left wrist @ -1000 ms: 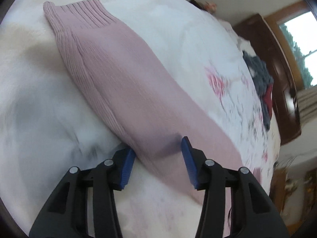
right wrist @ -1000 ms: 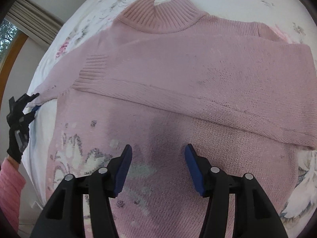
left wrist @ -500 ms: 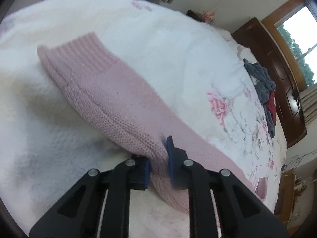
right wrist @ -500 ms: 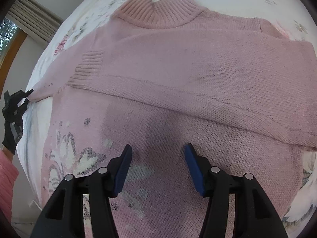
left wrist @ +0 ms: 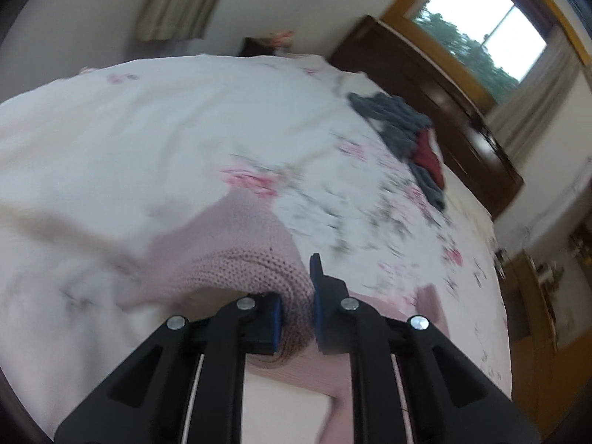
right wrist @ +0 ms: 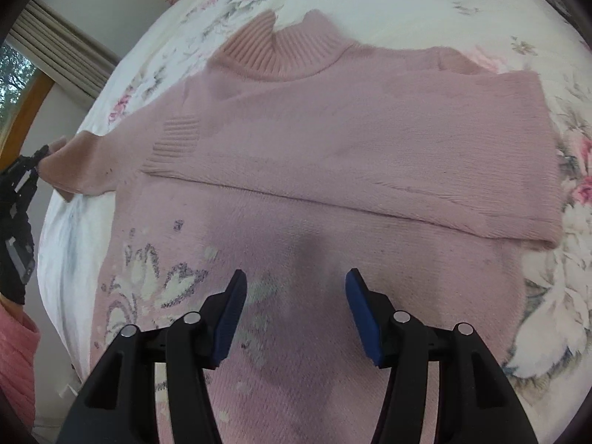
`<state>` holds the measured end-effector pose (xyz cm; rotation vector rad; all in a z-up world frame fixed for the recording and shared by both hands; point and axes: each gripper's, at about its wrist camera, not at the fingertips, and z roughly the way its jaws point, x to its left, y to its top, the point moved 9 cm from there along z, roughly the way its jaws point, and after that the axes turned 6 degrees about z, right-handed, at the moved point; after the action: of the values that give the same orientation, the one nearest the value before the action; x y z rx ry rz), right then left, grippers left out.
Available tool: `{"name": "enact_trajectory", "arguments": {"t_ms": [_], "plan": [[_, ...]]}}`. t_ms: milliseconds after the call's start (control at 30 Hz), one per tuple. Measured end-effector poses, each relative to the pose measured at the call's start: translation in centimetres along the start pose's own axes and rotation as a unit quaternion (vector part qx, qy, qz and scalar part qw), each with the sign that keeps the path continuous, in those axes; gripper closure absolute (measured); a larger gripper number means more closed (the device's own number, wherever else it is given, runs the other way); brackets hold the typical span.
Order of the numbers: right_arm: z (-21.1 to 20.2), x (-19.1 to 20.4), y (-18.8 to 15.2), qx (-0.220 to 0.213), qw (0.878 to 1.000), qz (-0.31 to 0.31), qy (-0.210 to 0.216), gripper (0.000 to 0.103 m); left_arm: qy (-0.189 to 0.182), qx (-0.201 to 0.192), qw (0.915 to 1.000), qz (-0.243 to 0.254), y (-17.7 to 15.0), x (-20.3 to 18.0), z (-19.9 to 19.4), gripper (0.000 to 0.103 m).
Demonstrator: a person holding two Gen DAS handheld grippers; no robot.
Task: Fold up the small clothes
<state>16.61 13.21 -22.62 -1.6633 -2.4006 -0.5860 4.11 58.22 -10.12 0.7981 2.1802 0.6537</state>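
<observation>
We see a pink sweater (right wrist: 333, 140) lying flat on a floral bedspread (right wrist: 436, 3), its ribbed collar (right wrist: 281, 51) at 12 o'clock in the right wrist view. One sleeve (right wrist: 370, 170) is folded across the chest, its ribbed cuff lying near 9 o'clock of the body. The other sleeve (left wrist: 236, 259) stretches out toward 9 o'clock, where the left gripper (left wrist: 296, 314) has it.

In the left wrist view, we find the left gripper's blue pads (left wrist: 275, 318) pressed close on a bunched fold of that sleeve's knit, the fabric humped up just ahead of the fingers toward 11 o'clock. The gripper points across the bed toward a dark wooden headboard (left wrist: 425, 85) and a window (left wrist: 481, 26) at 1 o'clock. A heap of grey and red clothes (left wrist: 407, 129) lies well apart, at 2 o'clock. This view is blurred.

The right gripper (right wrist: 294, 310) hovers over the lower body of the sweater, near the pale flower pattern (right wrist: 155, 281) knitted at 8 o'clock. Its fingers are spread wide with nothing between them, and their shadow falls on the knit just ahead. We cannot tell whether the tips touch the fabric.

At the 8 o'clock edge of the right wrist view we see a pink sleeve of the person (right wrist: 14, 362).
</observation>
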Motion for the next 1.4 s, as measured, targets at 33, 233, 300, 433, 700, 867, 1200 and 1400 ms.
{"name": "enact_trajectory", "arguments": {"t_ms": [33,233,300,433,700,867,1200,1400], "plan": [[-0.2,0.1,0.1,-0.002,1.0,0.001,-0.001,0.047,-0.007,0.001,1.0,0.004,-0.4,-0.9,0.1,0.092],[-0.9,-0.8,0.0,-0.01,1.0,0.004,-0.008,0.047,-0.055,0.012,0.998,0.027,-3.6,-8.8,1.8,0.092],[-0.9,-1.2,-0.1,-0.009,1.0,0.008,-0.007,0.047,-0.065,0.016,0.9972,0.035,-4.9,-10.9,2.3,0.092],[-0.7,-1.8,-0.3,-0.008,1.0,0.013,-0.006,0.047,-0.088,0.034,0.9948,0.04,-7.7,-14.7,4.0,0.092],[-0.1,-2.7,-0.8,-0.001,1.0,0.03,0.004,0.047,-0.091,0.085,0.9912,0.043,-13.2,-16.7,8.2,0.092],[0.2,-2.8,-1.0,0.001,0.999,0.032,0.004,0.047,-0.082,0.125,0.9884,0.027,-16.6,-15.7,10.9,0.091],[0.8,-2.9,-1.0,0.01,0.999,0.038,0.002,0.046,-0.08,0.169,0.9821,0.021,-20.9,-14.1,12.3,0.089],[0.6,-2.3,-0.2,0.011,0.999,0.044,0.009,0.045,-0.116,0.223,0.966,0.062,-22.6,-14.2,8.0,0.071]]}}
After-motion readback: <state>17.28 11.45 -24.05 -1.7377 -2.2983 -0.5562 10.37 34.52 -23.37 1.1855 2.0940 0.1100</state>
